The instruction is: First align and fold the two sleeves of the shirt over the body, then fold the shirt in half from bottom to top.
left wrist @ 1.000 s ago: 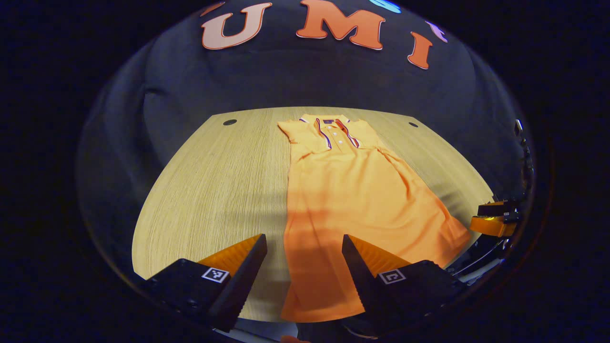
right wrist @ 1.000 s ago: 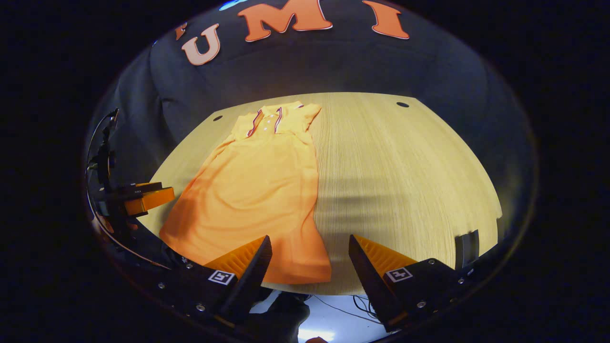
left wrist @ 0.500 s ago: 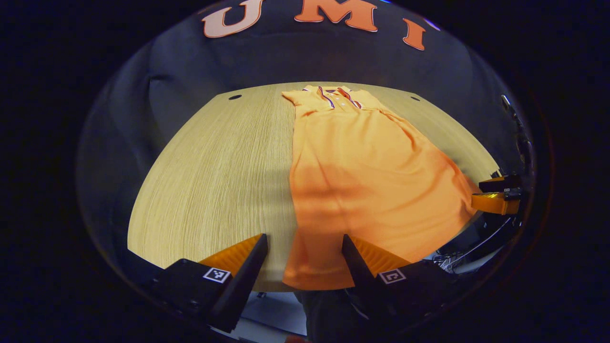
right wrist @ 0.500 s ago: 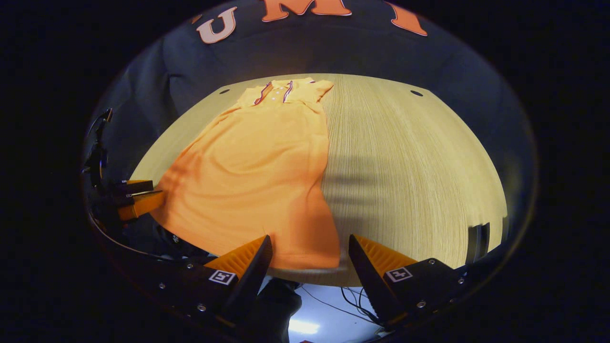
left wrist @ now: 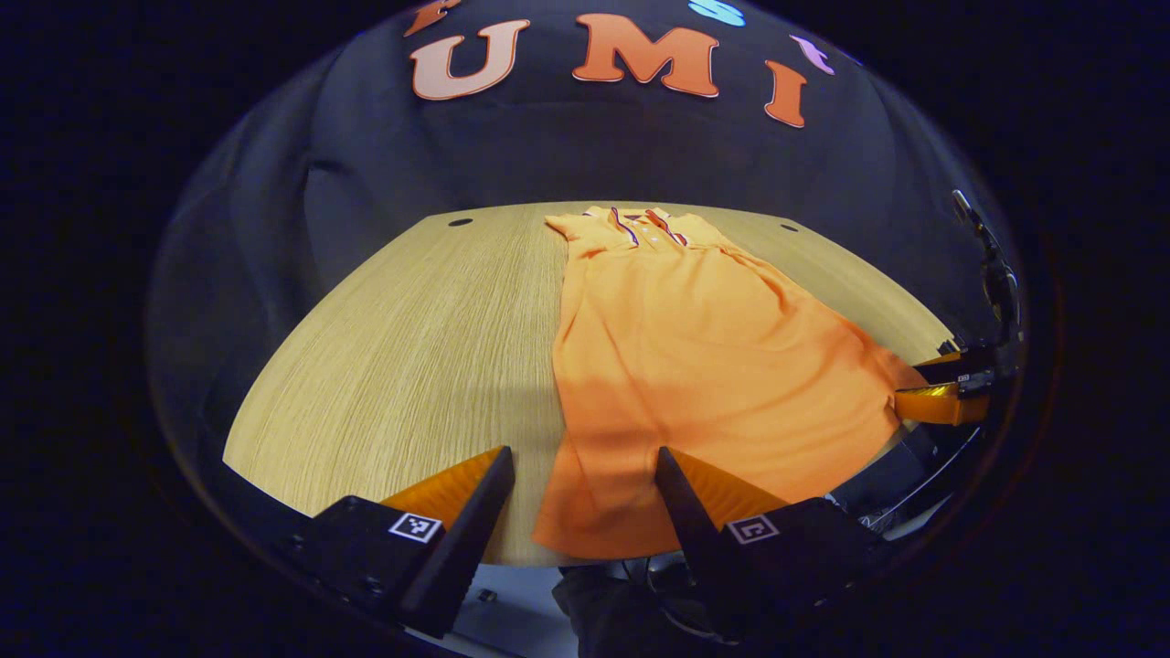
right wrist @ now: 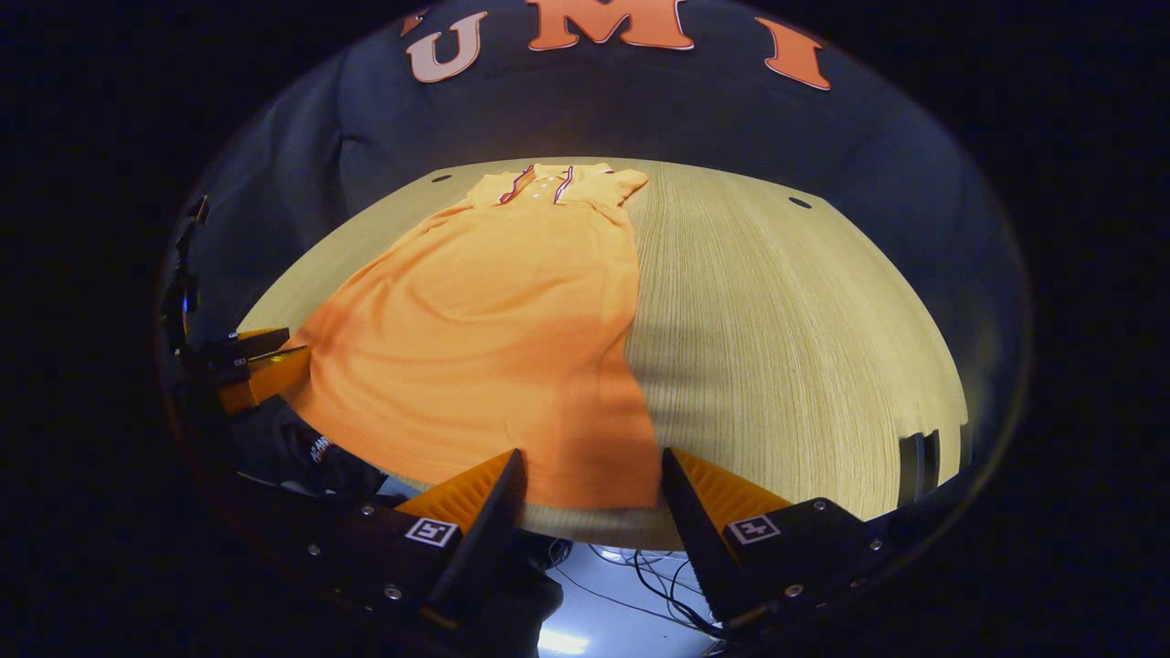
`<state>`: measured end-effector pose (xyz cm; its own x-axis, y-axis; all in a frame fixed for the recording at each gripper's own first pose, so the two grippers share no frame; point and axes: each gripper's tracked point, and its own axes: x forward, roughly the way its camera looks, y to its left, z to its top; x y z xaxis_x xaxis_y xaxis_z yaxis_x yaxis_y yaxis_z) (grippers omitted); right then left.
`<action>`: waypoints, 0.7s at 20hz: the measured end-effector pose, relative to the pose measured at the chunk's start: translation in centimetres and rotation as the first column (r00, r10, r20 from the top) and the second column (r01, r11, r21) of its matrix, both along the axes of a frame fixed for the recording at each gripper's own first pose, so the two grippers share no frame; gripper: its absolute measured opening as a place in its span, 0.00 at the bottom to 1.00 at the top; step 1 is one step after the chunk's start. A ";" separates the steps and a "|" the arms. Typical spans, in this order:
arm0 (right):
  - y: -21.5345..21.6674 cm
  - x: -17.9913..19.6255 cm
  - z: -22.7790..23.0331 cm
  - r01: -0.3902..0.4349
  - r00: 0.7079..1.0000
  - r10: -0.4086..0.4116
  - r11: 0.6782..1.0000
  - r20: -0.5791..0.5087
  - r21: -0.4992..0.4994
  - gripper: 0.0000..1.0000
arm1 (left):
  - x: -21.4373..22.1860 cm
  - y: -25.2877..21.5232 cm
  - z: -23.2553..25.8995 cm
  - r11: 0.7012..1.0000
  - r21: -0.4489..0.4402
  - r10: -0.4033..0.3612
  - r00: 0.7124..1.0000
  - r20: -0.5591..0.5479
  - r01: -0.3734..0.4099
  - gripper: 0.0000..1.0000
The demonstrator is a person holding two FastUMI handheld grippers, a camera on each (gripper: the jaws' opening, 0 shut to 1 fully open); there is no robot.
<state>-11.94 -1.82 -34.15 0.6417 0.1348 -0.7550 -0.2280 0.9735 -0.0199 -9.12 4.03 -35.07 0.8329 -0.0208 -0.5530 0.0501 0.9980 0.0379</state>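
Left gripper view: orange shirt [left wrist: 695, 366] lies flat, sleeves folded in, both hand-held grippers spread.

shirt [left wrist: 704, 366] [right wrist: 494, 320]: orange polo, striped placket with small buttons
state: sleeves already folded in over the body; a long narrow shape, widening toward the hem
pose: flat, face up, a few soft wrinkles
collar: at the far end, toward the booth wall
hem: at the near table edge, about level with it
left gripper view: right of centre
right gripper view: left of centre
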 end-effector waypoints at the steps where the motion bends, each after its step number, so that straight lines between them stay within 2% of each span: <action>1: 0.3 0.0 0.0 -0.002 1.000 0.002 1.000 -0.010 -0.003 0.90 | 0.1 0.0 0.1 1.000 -0.002 0.005 1.000 0.000 -0.005 0.98; 3: 0.8 0.0 0.1 0.007 1.000 -0.007 1.000 -0.022 -0.005 0.78 | 0.6 -0.7 0.4 1.000 -0.012 -0.011 1.000 -0.012 0.011 0.98; 4: 1.0 0.0 0.0 0.013 1.000 -0.014 1.000 -0.025 -0.005 0.63 | 0.7 -0.8 0.0 1.000 -0.008 -0.017 1.000 -0.019 0.016 0.74; 5: 1.2 0.0 0.1 0.023 0.999 -0.023 1.000 -0.024 -0.005 0.58 | 1.1 -0.9 0.0 1.000 -0.001 -0.025 0.999 -0.027 0.025 0.66; 6: 1.4 0.1 0.0 0.030 0.999 -0.030 1.000 -0.029 -0.008 0.46 | 1.2 -1.3 0.0 0.999 -0.008 -0.032 0.998 -0.049 0.032 0.66; 8: 1.6 0.1 -0.1 0.021 0.998 -0.022 1.000 -0.050 -0.008 0.44 | 1.2 -1.4 0.0 0.999 -0.018 -0.041 0.994 -0.100 0.039 0.66; 9: 1.5 0.7 -0.4 0.050 0.997 -0.051 0.999 -0.053 -0.002 0.43 | 1.7 -1.5 0.1 0.998 -0.019 -0.060 0.993 -0.100 0.058 0.65; 10: 1.8 0.8 0.0 0.081 0.995 -0.079 0.996 -0.058 0.027 0.22 | 1.5 -1.4 0.5 0.999 -0.034 -0.045 0.994 -0.096 0.042 0.47; 12: 2.0 1.1 -0.1 0.086 0.995 -0.084 0.995 -0.062 0.040 0.21 | 2.2 -1.6 0.2 0.999 -0.034 -0.022 0.995 -0.101 0.018 0.11; 14: 2.0 1.0 0.0 0.076 0.995 -0.074 0.997 -0.073 0.032 0.21 | 2.4 -2.2 0.3 0.999 -0.044 -0.030 0.993 -0.116 0.025 0.07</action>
<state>-10.92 0.19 -34.15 0.5957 0.1152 -0.7949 -0.1540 0.9877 0.0277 -6.72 1.81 -34.77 0.7618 -0.0680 -0.6442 0.0789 0.9968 -0.0119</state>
